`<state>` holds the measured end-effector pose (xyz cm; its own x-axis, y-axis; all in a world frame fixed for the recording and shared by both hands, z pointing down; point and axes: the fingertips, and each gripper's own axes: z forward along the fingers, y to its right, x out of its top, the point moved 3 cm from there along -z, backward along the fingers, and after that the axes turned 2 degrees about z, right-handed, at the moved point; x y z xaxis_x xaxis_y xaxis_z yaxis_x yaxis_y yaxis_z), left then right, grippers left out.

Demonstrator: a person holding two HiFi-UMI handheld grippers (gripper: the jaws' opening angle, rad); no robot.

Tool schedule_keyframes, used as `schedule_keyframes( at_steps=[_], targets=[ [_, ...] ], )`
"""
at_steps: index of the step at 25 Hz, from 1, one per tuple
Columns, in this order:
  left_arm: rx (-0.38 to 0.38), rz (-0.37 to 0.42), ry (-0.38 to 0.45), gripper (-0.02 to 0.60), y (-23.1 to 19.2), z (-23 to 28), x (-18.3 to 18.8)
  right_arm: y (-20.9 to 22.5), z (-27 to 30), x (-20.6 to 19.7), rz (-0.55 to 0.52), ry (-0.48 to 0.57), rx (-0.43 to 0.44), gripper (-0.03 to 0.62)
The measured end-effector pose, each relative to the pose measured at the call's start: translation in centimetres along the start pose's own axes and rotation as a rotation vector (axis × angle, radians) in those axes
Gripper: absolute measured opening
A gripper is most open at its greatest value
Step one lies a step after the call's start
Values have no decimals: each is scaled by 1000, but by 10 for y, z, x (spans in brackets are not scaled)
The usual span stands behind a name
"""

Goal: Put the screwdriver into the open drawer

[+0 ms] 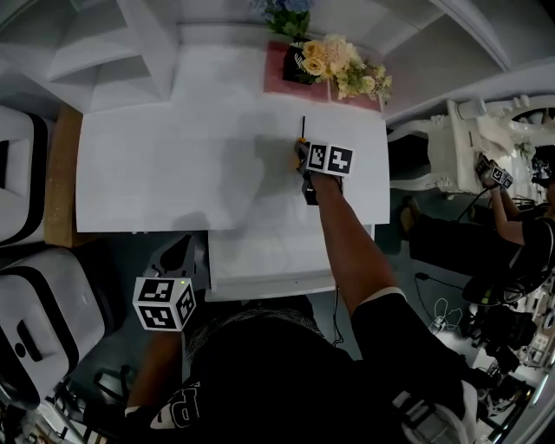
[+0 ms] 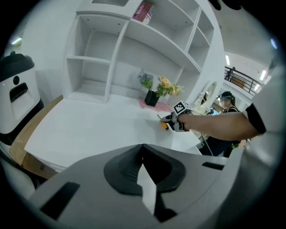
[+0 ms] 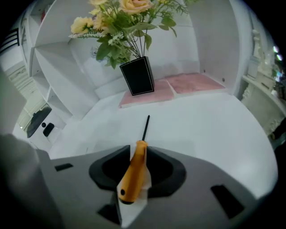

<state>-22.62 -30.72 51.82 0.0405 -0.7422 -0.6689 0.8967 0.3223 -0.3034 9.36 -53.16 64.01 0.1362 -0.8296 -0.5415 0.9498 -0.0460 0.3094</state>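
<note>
- My right gripper (image 3: 139, 151) has its jaws spread, and the screwdriver (image 3: 133, 174) handle lies between them on the desk (image 1: 173, 156).
- My left gripper (image 2: 143, 150) is pressed together, empty, near the open drawer (image 1: 251, 260).

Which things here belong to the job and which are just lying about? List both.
Job: screwdriver, between the open jaws of the right gripper; open drawer.
Lying about: flower vase; pink mat; book; left gripper, shut and empty.
</note>
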Motion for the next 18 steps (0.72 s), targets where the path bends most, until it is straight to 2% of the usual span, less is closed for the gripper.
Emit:
schedule_keyframes(
  at_steps=[4,9,13,18],
  targets=[
    [-7,-3,2,11,0,1,1,-4,7,-1,8,-37,-4,135],
    [-9,-9,2,12,1,1,0,-11,9,0,-142,-97,-52,140],
    [-9,-14,4,11,2,-1,-2,-18,13,0,-270,-166,-39,131],
    [-4,-18,10,11,3,-4,-4,-21,16,1,-301,-197,9,100]
  ],
)
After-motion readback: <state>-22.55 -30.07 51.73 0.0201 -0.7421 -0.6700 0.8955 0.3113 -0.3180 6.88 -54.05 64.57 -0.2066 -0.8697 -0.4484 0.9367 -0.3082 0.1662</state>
